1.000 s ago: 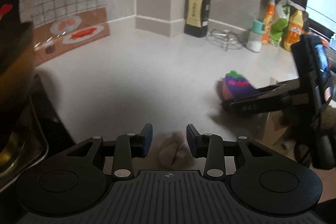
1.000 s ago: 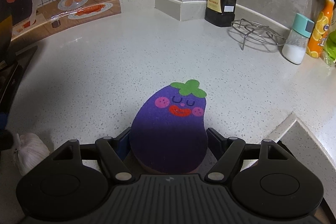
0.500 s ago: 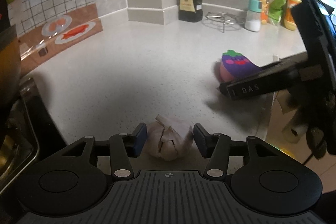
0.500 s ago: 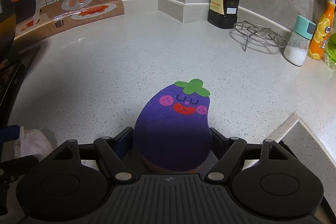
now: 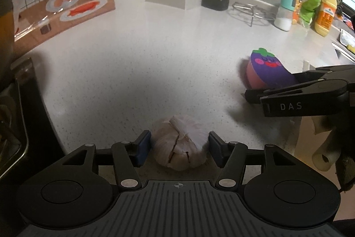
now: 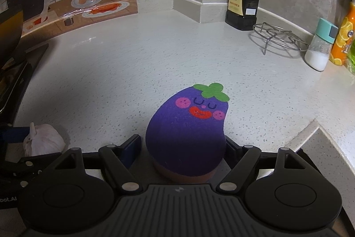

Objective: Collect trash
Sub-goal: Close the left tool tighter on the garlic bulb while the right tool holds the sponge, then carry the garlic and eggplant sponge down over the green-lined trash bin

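Countertop (image 5: 155,63) garlic (image 5: 180,144) now sits deeper between left tool (image 5: 179,146).

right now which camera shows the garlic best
The left wrist view: the garlic sits centered between the left tool's blue fingertips, split skin and stem visible. The right wrist view catches it only at the far left edge, small and partly cut off by the other tool.
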Tool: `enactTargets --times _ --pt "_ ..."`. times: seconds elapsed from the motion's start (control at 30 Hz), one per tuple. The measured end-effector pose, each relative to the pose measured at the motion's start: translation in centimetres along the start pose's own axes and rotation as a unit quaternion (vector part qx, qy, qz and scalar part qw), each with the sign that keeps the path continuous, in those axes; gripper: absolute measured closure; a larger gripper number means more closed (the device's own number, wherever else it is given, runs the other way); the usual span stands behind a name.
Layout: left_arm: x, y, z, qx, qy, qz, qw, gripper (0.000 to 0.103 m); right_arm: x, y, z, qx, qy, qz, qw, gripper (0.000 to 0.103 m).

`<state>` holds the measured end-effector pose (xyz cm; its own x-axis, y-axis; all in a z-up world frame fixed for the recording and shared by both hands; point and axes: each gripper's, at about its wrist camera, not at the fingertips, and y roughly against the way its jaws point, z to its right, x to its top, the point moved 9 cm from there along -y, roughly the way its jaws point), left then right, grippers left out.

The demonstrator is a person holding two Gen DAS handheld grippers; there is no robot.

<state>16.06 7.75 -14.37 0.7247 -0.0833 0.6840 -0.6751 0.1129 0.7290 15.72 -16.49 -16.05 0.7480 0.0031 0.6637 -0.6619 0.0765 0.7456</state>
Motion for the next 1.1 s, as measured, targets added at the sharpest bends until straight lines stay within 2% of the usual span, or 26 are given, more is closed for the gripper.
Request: enactTargets --times 0.3,0.57,0.7,1.1 --pt "0.0 0.0 -0.1 -0.002 0.003 0.002 1.0000 0.041 1.4 -0.4 0.8 -0.018 -0.001 0.015 1.000 0.025" --pt "-0.1 0.1 0.0 0.000 0.005 0.005 1.0000 0.042 2.0 -1.8 0.7 -0.017 0.000 -0.001 1.000 0.026" --pt "0.1 0.2 -0.1 -0.011 0.028 0.002 0.9996 0.042 2.2 -1.6 0.8 -0.009 -0.002 0.002 1.000 0.031" --pt "1.6 1.8 0.2 -0.049 0.068 0.044 0.9955 0.042 3.4 2.3 -1.3 0.019 0.056 0.016 0.998 0.032"
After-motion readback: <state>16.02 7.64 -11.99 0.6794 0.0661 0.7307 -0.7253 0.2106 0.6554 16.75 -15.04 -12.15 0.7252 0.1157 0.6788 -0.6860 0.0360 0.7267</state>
